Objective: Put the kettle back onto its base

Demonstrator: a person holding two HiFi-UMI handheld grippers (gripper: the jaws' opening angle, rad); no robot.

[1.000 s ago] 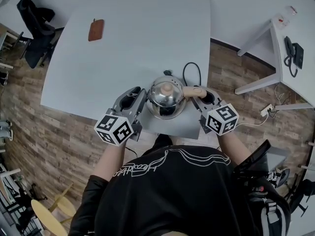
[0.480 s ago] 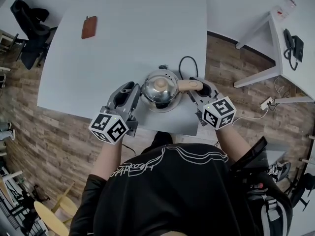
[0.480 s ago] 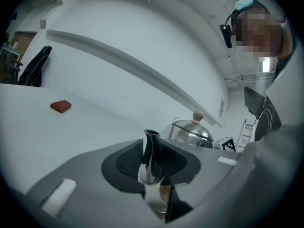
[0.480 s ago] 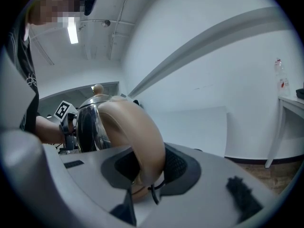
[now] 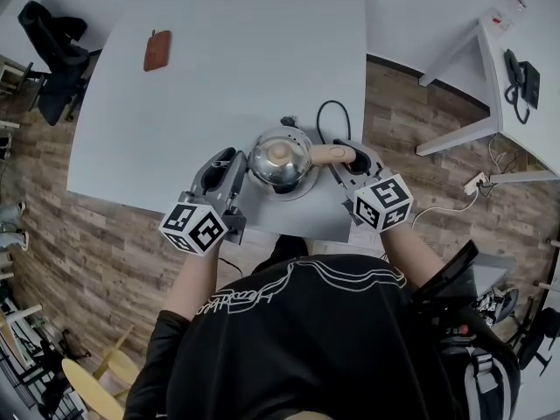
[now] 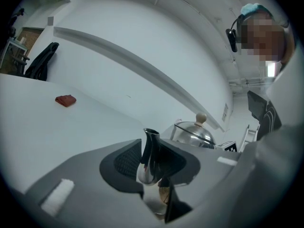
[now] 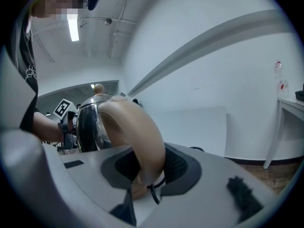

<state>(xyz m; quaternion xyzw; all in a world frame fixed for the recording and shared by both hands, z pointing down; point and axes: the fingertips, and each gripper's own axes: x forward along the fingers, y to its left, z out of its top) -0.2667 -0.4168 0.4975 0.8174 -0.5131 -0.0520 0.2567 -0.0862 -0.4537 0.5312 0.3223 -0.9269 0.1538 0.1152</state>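
A shiny steel kettle (image 5: 278, 163) with a beige knob and a beige handle (image 5: 328, 154) stands near the table's front edge, over a round grey base (image 5: 296, 192) whose rim shows below it. I cannot tell whether it rests on the base. My right gripper (image 5: 350, 157) is shut on the handle (image 7: 137, 132), with the kettle's body (image 7: 90, 122) just beyond. My left gripper (image 5: 234, 160) is at the kettle's left side. Its jaws are closing with the spout (image 6: 151, 156) between the pads, and the lid (image 6: 192, 134) shows to the right.
A black cord (image 5: 337, 116) loops on the white table (image 5: 219, 59) behind the kettle. A red-brown pouch (image 5: 157, 50) lies far left. A dark chair (image 5: 52, 42) stands off the left corner. A second desk with a phone (image 5: 521, 81) is at the right.
The kettle, still between both grippers, has shifted slightly left and away from the table's front edge. The right gripper's hold on the handle looks the same.
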